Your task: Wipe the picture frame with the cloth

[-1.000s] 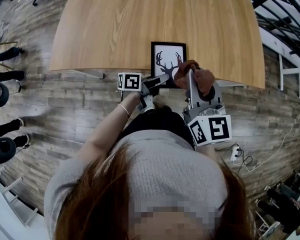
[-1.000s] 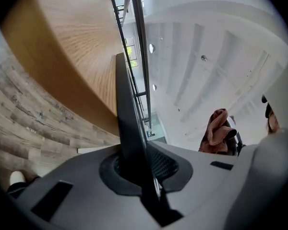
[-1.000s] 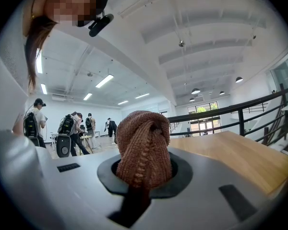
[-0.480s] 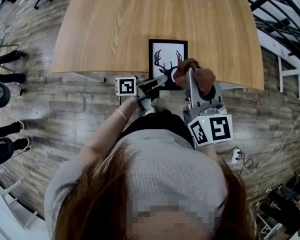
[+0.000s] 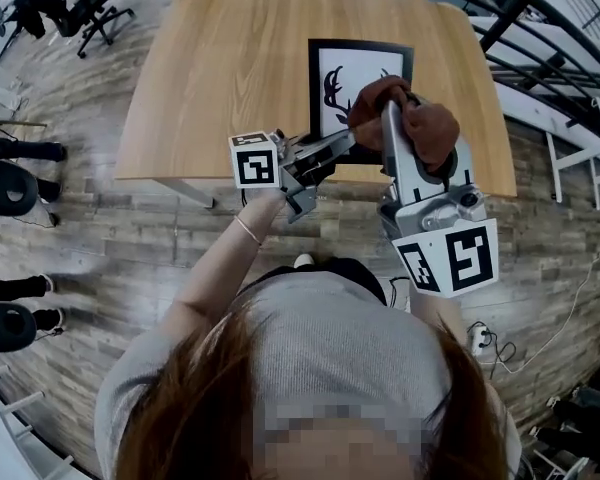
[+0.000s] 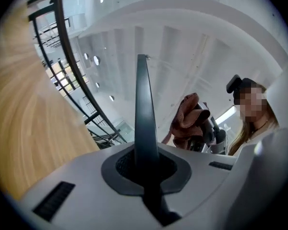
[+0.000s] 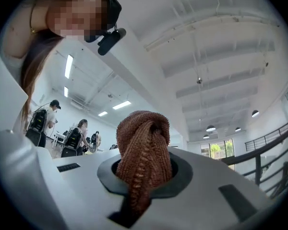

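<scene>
The picture frame [image 5: 345, 73], black-edged with a deer-antler print, is held up above the wooden table [image 5: 230, 68]. My left gripper [image 5: 350, 142] is shut on its lower left edge. In the left gripper view the frame [image 6: 144, 109] shows edge-on as a thin dark blade rising from the left gripper [image 6: 145, 163]. My right gripper [image 5: 398, 108] is shut on the bunched brown cloth [image 5: 420, 123], which overlaps the frame's right side in the head view; contact cannot be told. The cloth [image 7: 144, 147] fills the right gripper [image 7: 143, 176] in its own view. The cloth [image 6: 188, 121] also shows to the right of the frame's edge.
Office chairs [image 5: 80, 8] stand beyond the table's far left corner. A black railing [image 5: 540, 18] runs along the right. A power strip with cables [image 5: 475, 340] lies on the plank floor. People [image 7: 43, 121] stand far off in the room.
Both grippers have risen. The frame has come up off the table's near edge in the left gripper, and the cloth in the right gripper has risen with it.
</scene>
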